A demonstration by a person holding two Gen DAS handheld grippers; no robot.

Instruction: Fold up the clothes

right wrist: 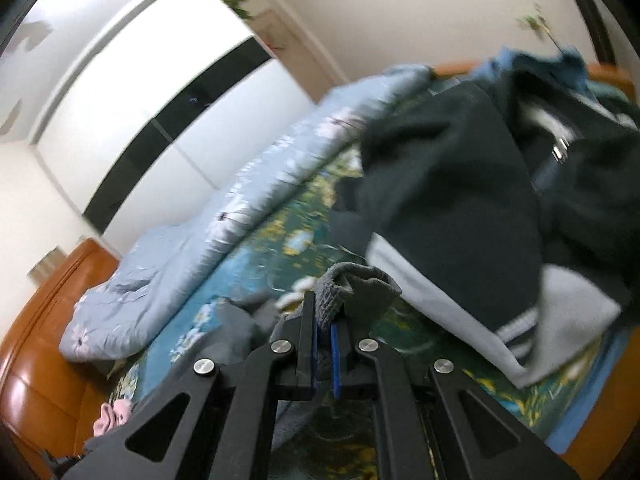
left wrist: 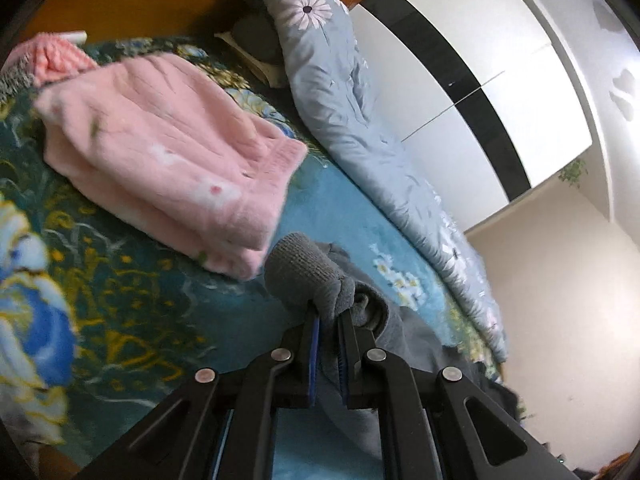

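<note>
We've got the left gripper [left wrist: 329, 318] and right gripper [right wrist: 325, 322] both pinched tight on the ribbed edge of a grey sweater [left wrist: 304, 272], lifted over the floral bedspread [left wrist: 132, 320]. Grips look shallow, so it could slip out, or drag onto the folded pink top [left wrist: 168, 160] nearby.

Grippers: I count 2, left gripper [left wrist: 329, 320] and right gripper [right wrist: 325, 312].
Grey garment: 1, a grey knit garment [left wrist: 304, 272], seen in both views.
Pink folded items: 2 – pink fleece garment [left wrist: 168, 152] plus coral knit piece [left wrist: 52, 60] behind it.
Dark clothes heap: 1 dark pile [right wrist: 500, 184]; I can't split the pcs, too blurred.
Quilts: 1 light-blue floral quilt [left wrist: 360, 120].
Bedspreads: 1 teal floral bedspread [left wrist: 120, 320].
Wardrobes: 1 white wardrobe [left wrist: 500, 80].
</note>
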